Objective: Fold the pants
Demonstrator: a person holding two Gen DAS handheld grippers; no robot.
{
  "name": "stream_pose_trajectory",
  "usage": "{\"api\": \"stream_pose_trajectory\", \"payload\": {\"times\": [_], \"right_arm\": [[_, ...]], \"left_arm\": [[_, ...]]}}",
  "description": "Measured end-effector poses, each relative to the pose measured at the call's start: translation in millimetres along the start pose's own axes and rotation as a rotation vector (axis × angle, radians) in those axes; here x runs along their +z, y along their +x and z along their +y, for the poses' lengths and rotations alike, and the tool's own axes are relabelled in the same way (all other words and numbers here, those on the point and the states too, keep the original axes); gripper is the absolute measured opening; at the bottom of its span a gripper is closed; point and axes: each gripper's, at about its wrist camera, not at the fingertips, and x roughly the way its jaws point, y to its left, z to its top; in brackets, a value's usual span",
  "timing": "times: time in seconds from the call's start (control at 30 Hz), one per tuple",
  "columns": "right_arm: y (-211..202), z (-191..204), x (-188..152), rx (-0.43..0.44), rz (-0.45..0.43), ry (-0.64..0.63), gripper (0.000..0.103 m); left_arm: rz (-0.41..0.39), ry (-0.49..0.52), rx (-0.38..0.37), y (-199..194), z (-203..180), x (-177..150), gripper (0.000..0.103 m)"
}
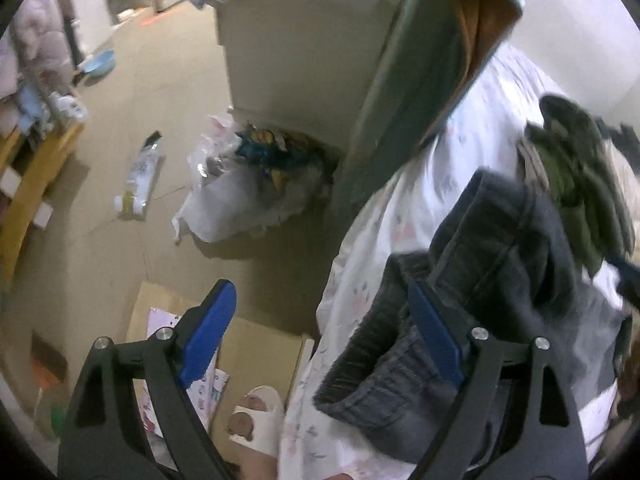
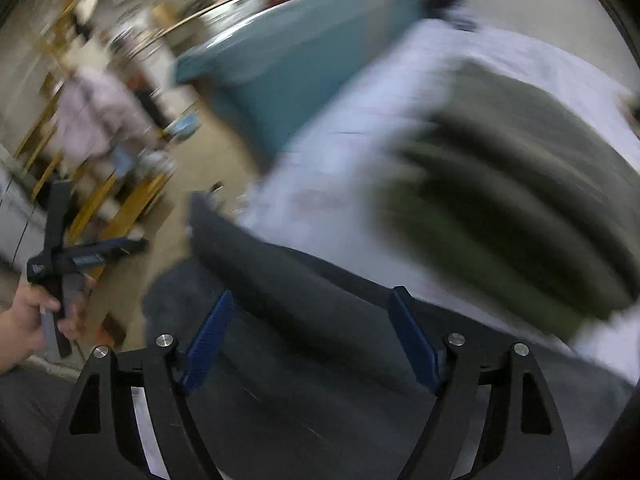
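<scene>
Dark grey pants (image 1: 472, 280), bunched, ribbed waistband foremost, on the floral sheet (image 1: 480, 128).

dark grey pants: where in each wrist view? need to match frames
Left wrist: dark grey pants lower right, bunched on the floral bedsheet, beside the right finger of the open left gripper.
Right wrist: pants, blurred, lower centre, behind the open right gripper.
Shared landmark: olive-green garment beyond the pants.

Two grippers (image 1: 320, 344) (image 2: 310, 336), each with two blue pads. One pair of dark grey pants (image 1: 460, 320), one olive green garment (image 1: 576, 184), one floral sheet (image 1: 480, 128), one white slipper (image 1: 256, 416), one plastic bag (image 1: 240, 200), one cardboard box (image 1: 256, 344).
</scene>
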Motion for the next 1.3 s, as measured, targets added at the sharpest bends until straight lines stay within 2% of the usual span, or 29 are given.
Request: {"api": "stream_pose_trajectory", "payload": {"times": [0.1, 0.17, 0.23, 0.27, 0.3, 0.33, 0.4, 0.47, 0.53, 0.63, 0.8, 0.93, 1.0, 1.03, 1.07, 1.1, 1.13, 1.17, 1.23, 1.3], "right_arm": [[49.5, 50.4, 34.8, 0.057, 0.034, -0.058, 0.081], [72.7, 65.8, 48.8, 0.048, 0.063, -0.093, 0.080], [93.7, 76.9, 60.6, 0.037, 0.103, -0.117, 0.070], [101.3, 80.5, 61.2, 0.030, 0.120, -0.119, 0.053], [101.5, 82.9, 58.9, 0.027, 0.137, -0.126, 0.025], [102.2, 86.5, 58.8, 0.026, 0.148, -0.146, 0.023], [82.3, 94.7, 51.6, 0.048, 0.116, -0.217, 0.019], [61.7, 99.4, 44.4, 0.084, 0.099, -0.254, 0.018], [29.3, 106.3, 38.3, 0.134, 0.072, -0.297, 0.017], [-12.3, 118.4, 29.4, 0.233, 0.043, -0.362, 0.017], [-41.4, 133.2, 20.5, 0.329, 0.066, -0.419, 0.017], [-41.2, 144.1, 12.3, 0.397, 0.109, -0.434, 0.017], [-38.8, 145.6, 11.5, 0.411, 0.115, -0.436, 0.017], [-35.5, 143.3, 12.4, 0.408, 0.117, -0.433, 0.017], [-30.5, 138.7, 15.6, 0.395, 0.116, -0.424, 0.017], [-23.8, 134.0, 18.8, 0.386, 0.120, -0.411, 0.017], [-13.3, 128.9, 22.4, 0.372, 0.131, -0.407, 0.017], [-5.9, 126.5, 25.2, 0.355, 0.133, -0.409, 0.017], [17.3, 119.4, 31.8, 0.324, 0.143, -0.402, 0.017], [48.7, 116.2, 37.7, 0.287, 0.168, -0.401, 0.017]], "left_arm": [[-0.014, 0.030, 0.006, 0.4, 6.7, 0.2, 0.086], [-0.022, 0.060, -0.012, -1.8, 10.3, 1.3, 0.086], [-0.013, 0.075, -0.044, -2.9, 15.0, 2.4, 0.086], [-0.010, 0.070, -0.068, -4.6, 17.9, 2.9, 0.086], [0.004, 0.071, -0.102, -5.6, 20.2, 5.2, 0.086], [0.016, 0.080, -0.150, -6.3, 21.6, 8.0, 0.086], [0.003, 0.152, -0.262, -11.8, 18.9, 12.4, 0.086], [-0.046, 0.296, -0.352, -22.0, 10.9, 10.7, 0.086], [-0.064, 0.443, -0.406, -26.7, -0.3, 4.4, 0.088], [-0.015, 0.565, -0.549, -29.0, -17.7, -6.3, 0.088], [-0.028, 0.746, -0.699, -43.6, -49.8, -26.1, 0.090], [-0.034, 0.829, -0.733, -34.1, -78.9, -34.5, 0.090], [-0.012, 0.827, -0.815, -28.9, -83.8, -37.8, 0.081], [0.014, 0.838, -0.825, -23.2, -84.1, -39.0, 0.053], [0.030, 0.832, -0.798, -15.6, -81.9, -41.9, 0.030], [0.052, 0.787, -0.804, -8.4, -73.5, -41.8, 0.025], [0.076, 0.725, -0.827, -1.9, -63.2, -40.8, 0.010], [0.116, 0.642, -0.856, 6.0, -49.8, -40.8, 0.010], [0.125, 0.566, -0.879, 9.6, -33.7, -44.2, 0.010], [0.152, 0.509, -0.870, 16.5, -24.6, -48.2, 0.010]]}}
